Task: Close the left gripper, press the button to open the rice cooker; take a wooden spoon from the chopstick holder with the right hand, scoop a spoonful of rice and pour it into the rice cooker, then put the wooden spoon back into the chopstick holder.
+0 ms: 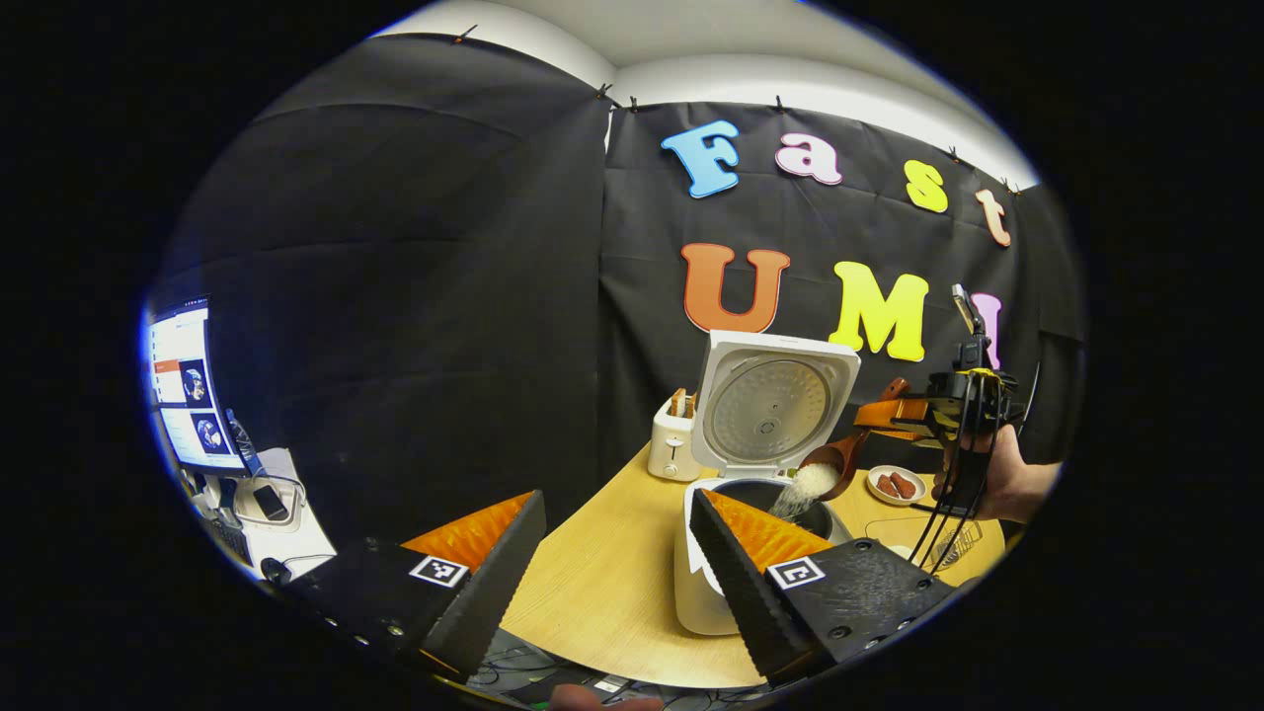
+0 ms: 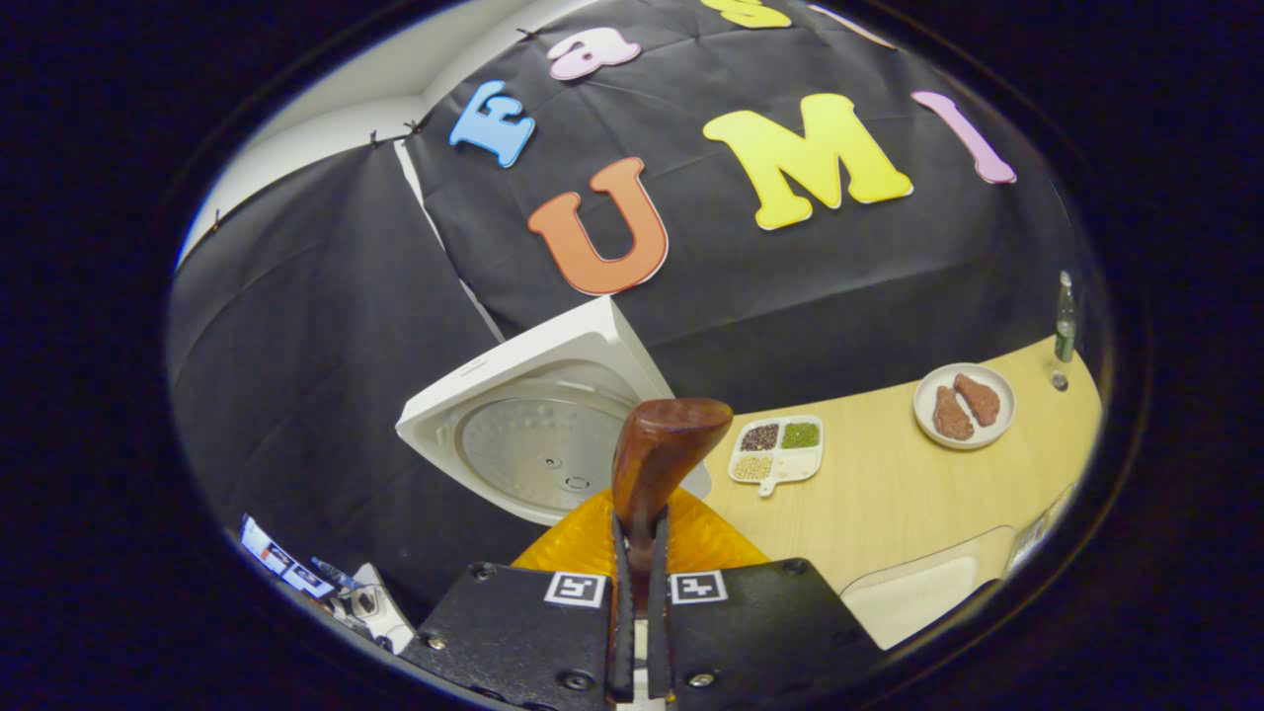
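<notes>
In the left gripper view the white rice cooker (image 1: 703, 583) stands on the wooden table with its lid (image 1: 775, 407) raised. The wooden spoon (image 1: 839, 462) is tipped over the inner pot (image 1: 755, 491), and white rice (image 1: 808, 486) pours from it into the pot. Farther right, a hand (image 1: 1012, 479) holds my right gripper (image 1: 894, 413), which is shut on the spoon's handle. My left gripper (image 1: 617, 504) hovers open and holds nothing, just left of the cooker. The right gripper view shows my right gripper (image 2: 640, 553) clamping the spoon (image 2: 664, 449), with the open lid (image 2: 538, 439) behind it.
A white toaster (image 1: 673, 439) stands behind the cooker, and a plate of sausages (image 1: 896, 484) lies to its right. A wire holder (image 1: 953, 543) sits near the table's right edge. A divided grain tray (image 2: 780, 449), a plate of meat (image 2: 965, 405) and a bottle (image 2: 1065, 321) sit on the table (image 2: 889, 504). A monitor (image 1: 188, 390) is at the far left.
</notes>
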Tool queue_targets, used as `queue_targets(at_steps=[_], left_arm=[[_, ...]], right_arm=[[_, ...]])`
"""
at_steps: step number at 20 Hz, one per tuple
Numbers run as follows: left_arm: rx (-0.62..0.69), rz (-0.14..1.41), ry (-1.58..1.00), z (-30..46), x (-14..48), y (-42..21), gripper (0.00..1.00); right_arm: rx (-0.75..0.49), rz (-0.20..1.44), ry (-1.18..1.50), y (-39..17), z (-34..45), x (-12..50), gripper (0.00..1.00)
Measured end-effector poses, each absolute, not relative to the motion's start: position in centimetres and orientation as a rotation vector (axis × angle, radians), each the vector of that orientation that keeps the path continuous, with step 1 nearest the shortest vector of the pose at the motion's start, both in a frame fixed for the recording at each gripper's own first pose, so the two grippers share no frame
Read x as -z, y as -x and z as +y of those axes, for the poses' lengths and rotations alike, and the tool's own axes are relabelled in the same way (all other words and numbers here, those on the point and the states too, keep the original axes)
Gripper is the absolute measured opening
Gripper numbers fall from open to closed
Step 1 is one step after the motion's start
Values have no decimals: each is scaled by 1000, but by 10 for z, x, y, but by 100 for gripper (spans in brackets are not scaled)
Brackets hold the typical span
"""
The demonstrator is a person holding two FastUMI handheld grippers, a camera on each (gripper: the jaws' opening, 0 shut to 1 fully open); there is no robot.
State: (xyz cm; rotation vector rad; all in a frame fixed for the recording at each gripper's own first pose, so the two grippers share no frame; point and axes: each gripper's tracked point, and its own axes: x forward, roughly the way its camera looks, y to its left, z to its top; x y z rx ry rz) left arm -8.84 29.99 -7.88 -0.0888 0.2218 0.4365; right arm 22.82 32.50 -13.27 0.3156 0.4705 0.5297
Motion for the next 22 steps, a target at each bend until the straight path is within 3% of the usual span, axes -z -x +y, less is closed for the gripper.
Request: queue_targets(at_steps=[11,22], left_arm=[[-434,227,82,297,87,85,95],[-445,220,97,295,87,88,95]], right_arm=[[-569,332,19,-218,337,116,11],[-666,88,327,-182,370,84,11]])
